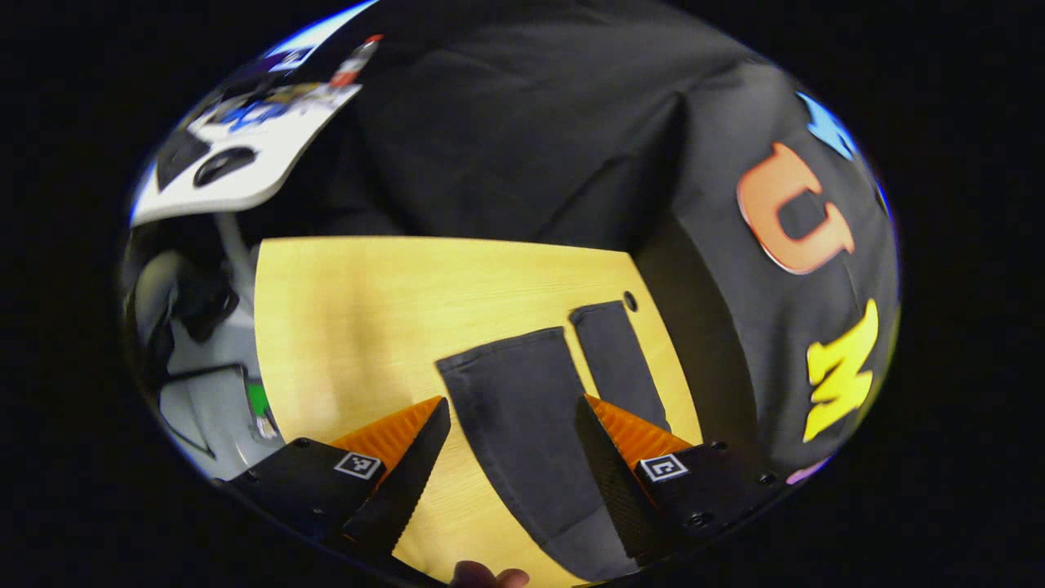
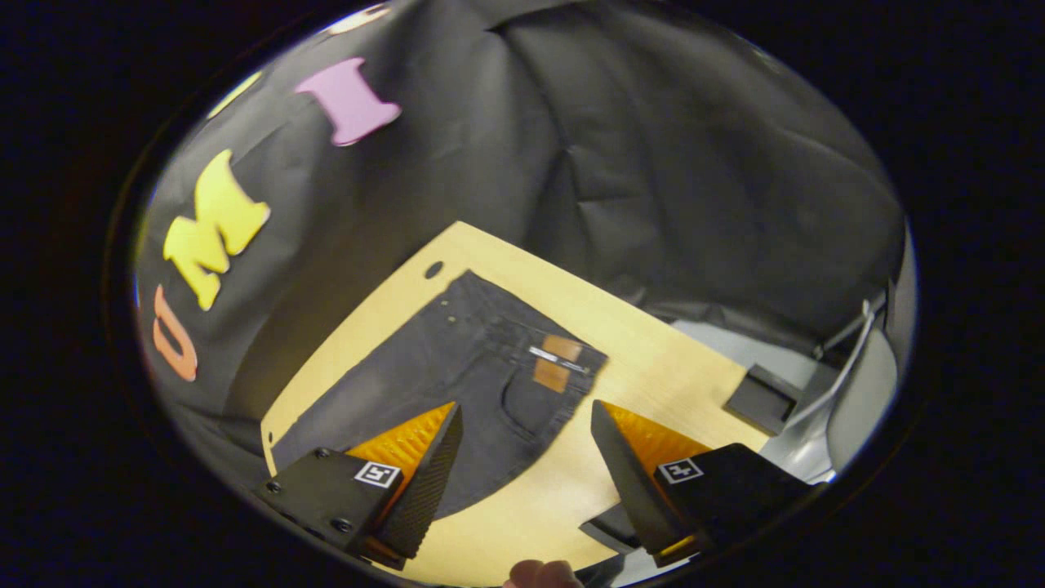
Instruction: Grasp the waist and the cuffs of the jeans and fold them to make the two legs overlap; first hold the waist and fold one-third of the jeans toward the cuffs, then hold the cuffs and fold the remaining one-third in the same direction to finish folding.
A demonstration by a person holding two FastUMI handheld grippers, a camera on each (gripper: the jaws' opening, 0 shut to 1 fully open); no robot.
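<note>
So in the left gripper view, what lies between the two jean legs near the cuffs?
A narrow strip of bare wooden table separates the wider leg from the narrower leg in the left gripper view; nothing else lies in that gap.

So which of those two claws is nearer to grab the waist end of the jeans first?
Right, probably. The open right gripper looks down on the jeans' waist, while the open left gripper faces the cuffs.
</note>
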